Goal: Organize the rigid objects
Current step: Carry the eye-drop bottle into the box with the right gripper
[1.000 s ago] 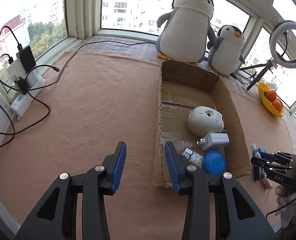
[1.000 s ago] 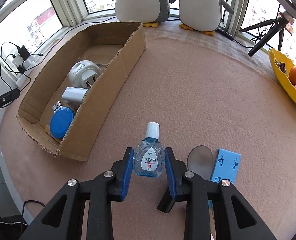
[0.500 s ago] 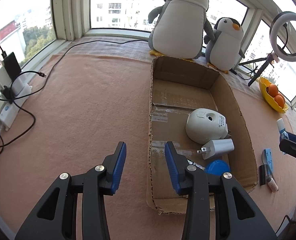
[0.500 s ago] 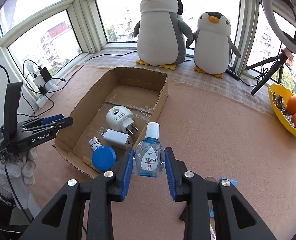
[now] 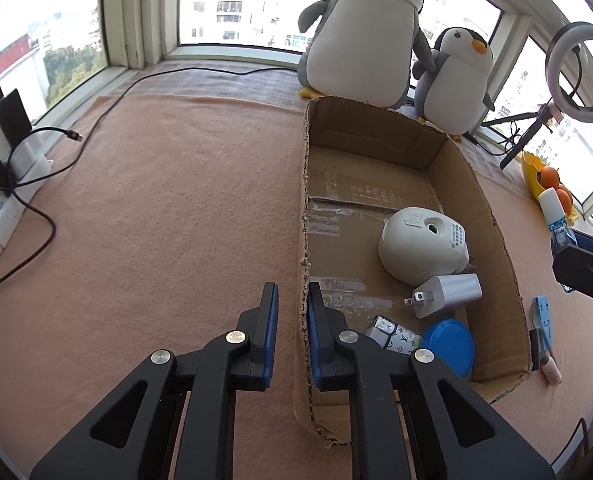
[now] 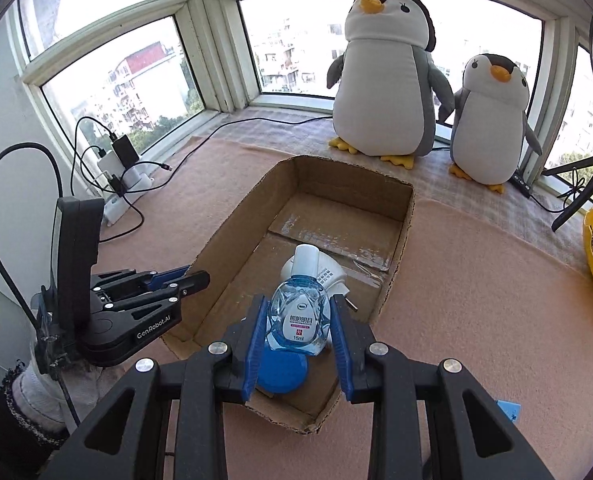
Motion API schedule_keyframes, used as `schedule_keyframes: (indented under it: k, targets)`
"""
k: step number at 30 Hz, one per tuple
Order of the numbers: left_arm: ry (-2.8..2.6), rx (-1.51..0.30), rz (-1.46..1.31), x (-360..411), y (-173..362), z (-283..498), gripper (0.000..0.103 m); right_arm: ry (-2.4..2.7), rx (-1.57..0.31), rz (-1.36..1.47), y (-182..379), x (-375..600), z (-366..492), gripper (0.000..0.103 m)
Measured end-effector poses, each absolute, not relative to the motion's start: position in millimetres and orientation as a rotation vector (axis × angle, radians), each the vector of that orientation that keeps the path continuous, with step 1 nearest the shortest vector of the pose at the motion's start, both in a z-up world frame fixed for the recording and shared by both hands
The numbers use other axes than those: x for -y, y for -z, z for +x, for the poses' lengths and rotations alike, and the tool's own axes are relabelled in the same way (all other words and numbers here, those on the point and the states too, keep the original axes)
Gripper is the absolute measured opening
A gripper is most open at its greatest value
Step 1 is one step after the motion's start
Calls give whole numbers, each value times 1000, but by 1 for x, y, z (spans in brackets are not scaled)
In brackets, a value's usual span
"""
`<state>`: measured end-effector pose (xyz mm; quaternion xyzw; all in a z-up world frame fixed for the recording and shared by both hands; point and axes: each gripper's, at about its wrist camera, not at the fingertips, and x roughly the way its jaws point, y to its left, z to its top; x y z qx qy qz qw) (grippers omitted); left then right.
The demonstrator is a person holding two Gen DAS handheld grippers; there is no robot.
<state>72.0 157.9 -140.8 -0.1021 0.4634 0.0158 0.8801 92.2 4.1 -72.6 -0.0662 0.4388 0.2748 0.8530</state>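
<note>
The right gripper (image 6: 298, 322) fingers clamp an upright eye-drop bottle (image 6: 298, 312), held above the near end of the cardboard box (image 6: 400, 240). The left gripper (image 5: 292, 304) fingers are closing astride the box's left wall near its front corner. Inside lie a white plug-in device (image 5: 420, 248), a charger (image 5: 448, 294) and a blue lid (image 5: 450, 346).

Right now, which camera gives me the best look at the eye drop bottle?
The right wrist view: the eye drop bottle sits front and centre, clamped in the right gripper, label readable, above the cardboard box. The left wrist view shows only its white cap and blue neck at the far right edge.
</note>
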Motion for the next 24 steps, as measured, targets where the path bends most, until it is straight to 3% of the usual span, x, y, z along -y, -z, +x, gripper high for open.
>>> schedule_keyframes:
  k: [7,24]
  targets:
    - [-29,-956,-226,-157,144,73,7,-595,-949,-159,85,-23,101,28]
    - [-26,-950,-237,-158,145,74,7,-618,-1003,-183,112,-54,117,28]
